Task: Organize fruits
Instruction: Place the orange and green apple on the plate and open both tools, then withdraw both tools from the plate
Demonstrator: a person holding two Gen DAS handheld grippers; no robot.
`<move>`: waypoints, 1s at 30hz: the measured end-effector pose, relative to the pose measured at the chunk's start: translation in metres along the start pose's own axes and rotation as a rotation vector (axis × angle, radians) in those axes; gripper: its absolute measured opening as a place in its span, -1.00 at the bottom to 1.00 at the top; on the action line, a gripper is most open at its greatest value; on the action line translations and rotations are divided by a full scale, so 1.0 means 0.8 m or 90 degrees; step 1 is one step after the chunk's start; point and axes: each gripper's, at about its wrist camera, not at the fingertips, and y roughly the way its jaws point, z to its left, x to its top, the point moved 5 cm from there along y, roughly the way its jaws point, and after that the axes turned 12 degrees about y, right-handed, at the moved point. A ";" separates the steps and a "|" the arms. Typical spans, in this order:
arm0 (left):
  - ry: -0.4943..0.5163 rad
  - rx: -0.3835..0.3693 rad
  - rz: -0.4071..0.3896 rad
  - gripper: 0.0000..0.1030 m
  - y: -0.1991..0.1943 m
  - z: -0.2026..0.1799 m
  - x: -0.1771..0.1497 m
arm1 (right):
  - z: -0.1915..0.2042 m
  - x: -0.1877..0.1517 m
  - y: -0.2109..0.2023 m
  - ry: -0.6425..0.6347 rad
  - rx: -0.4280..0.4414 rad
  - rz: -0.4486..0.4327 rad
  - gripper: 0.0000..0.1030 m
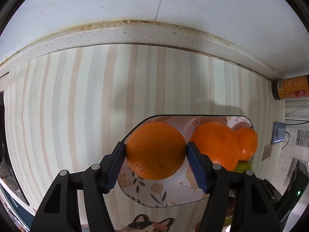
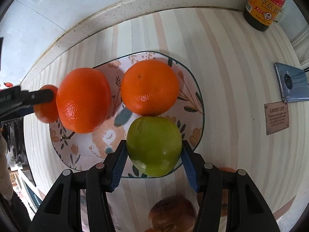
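Card [image 2: 276, 118] reading "GREEN LIFE" beside plate [image 2: 200, 104]; left tool [image 1: 156, 150] clamping orange [image 1: 155, 150], right tool [image 2: 154, 150] clamping green apple [image 2: 154, 147].

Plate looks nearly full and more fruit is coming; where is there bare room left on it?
The plate is bare at its near-left part, bordered by the big orange, the green apple and the rim. The far-right side is crowded by the second orange. Both tongs, left and right, grip fruit.
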 end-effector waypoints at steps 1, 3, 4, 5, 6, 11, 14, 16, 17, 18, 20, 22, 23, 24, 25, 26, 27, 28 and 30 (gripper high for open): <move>0.001 -0.003 0.007 0.21 0.004 -0.002 0.000 | 0.000 0.002 0.002 0.001 0.001 0.003 0.12; 0.006 -0.006 0.022 0.22 0.014 -0.006 0.001 | -0.002 0.001 0.004 0.000 0.004 0.008 0.12; 0.009 -0.007 0.033 0.23 0.020 -0.008 -0.001 | -0.001 -0.005 0.007 -0.001 0.005 0.009 0.12; 0.005 -0.004 0.033 0.23 0.022 -0.005 0.002 | 0.001 -0.005 0.010 -0.002 0.006 0.010 0.12; -0.002 0.002 0.031 0.23 0.024 -0.003 0.003 | 0.005 -0.006 0.014 -0.003 0.009 0.013 0.12; -0.032 -0.016 0.040 0.24 0.027 0.008 0.002 | 0.008 -0.008 0.024 0.001 0.015 0.018 0.16; -0.018 -0.001 0.016 0.37 0.014 0.006 0.006 | 0.002 -0.004 0.020 0.014 0.023 0.018 0.42; -0.010 0.010 0.003 0.67 0.001 0.005 0.008 | 0.007 0.001 0.016 0.024 0.027 0.012 0.72; -0.010 0.020 -0.001 0.73 -0.004 0.006 0.007 | 0.004 0.002 0.013 0.027 0.024 0.014 0.80; -0.006 0.039 -0.005 0.73 -0.010 0.007 0.005 | 0.002 0.002 0.009 0.031 0.019 0.015 0.80; 0.007 0.057 -0.011 0.73 -0.019 0.007 0.001 | -0.002 0.000 0.003 0.034 0.012 0.021 0.80; 0.005 0.064 -0.023 0.73 -0.028 0.008 -0.015 | -0.005 -0.003 -0.005 0.030 -0.001 0.022 0.82; 0.006 0.070 -0.027 0.73 -0.033 0.009 -0.024 | -0.007 -0.007 -0.011 0.021 -0.011 0.018 0.84; 0.006 0.078 -0.029 0.73 -0.037 0.009 -0.038 | -0.009 -0.010 -0.017 0.014 -0.022 0.014 0.85; 0.008 0.085 -0.030 0.73 -0.038 0.003 -0.048 | -0.010 -0.014 -0.022 0.006 -0.033 0.011 0.85; 0.010 0.087 -0.031 0.73 -0.041 0.002 -0.054 | -0.009 -0.019 -0.028 -0.004 -0.043 0.007 0.85; 0.013 0.088 -0.038 0.73 -0.046 -0.003 -0.069 | -0.007 -0.023 -0.033 -0.011 -0.048 0.005 0.85; 0.014 0.090 -0.043 0.73 -0.048 -0.011 -0.080 | -0.006 -0.030 -0.040 -0.020 -0.052 0.004 0.85; 0.014 0.088 -0.056 0.73 -0.060 -0.016 -0.100 | -0.005 -0.038 -0.050 -0.035 -0.051 0.000 0.85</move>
